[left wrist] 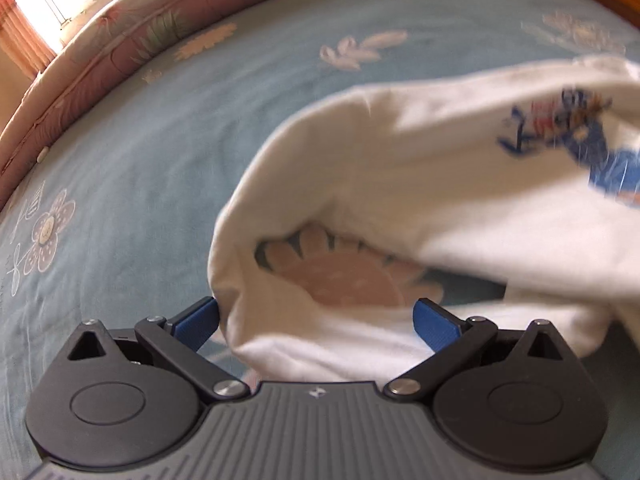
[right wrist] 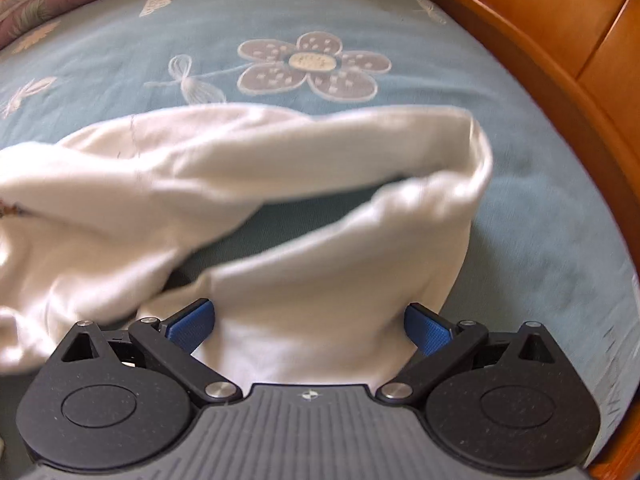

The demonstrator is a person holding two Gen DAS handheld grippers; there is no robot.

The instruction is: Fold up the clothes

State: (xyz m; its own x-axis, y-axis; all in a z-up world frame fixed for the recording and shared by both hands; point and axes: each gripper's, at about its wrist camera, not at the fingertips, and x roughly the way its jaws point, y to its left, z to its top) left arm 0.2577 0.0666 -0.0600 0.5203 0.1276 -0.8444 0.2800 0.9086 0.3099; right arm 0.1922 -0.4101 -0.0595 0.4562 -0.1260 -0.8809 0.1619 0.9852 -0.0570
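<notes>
**White garment spread between two wide-open grippers**

A white cotton garment with a blue printed motif [left wrist: 440, 184] is seen lying rumpled on a pale blue flower-patterned bedspread [left wrist: 132, 168]. Cloth is bunched between the wide-spread jaws of the left gripper [left wrist: 316, 322] and right gripper [right wrist: 308, 322]; nothing is clamped. A pink floral quilt [left wrist: 100, 44] is seen at 11 o'clock, an orange wooden bed frame [right wrist: 560, 40] at 2 o'clock.

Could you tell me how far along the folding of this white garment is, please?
Early. Nothing looks folded: the white garment lies loose and bunched on the blue bedspread. In hand: the left gripper and right gripper each sit open with cloth between the pads, not clamped. Still left: gripping, spreading flat, every fold.
</notes>
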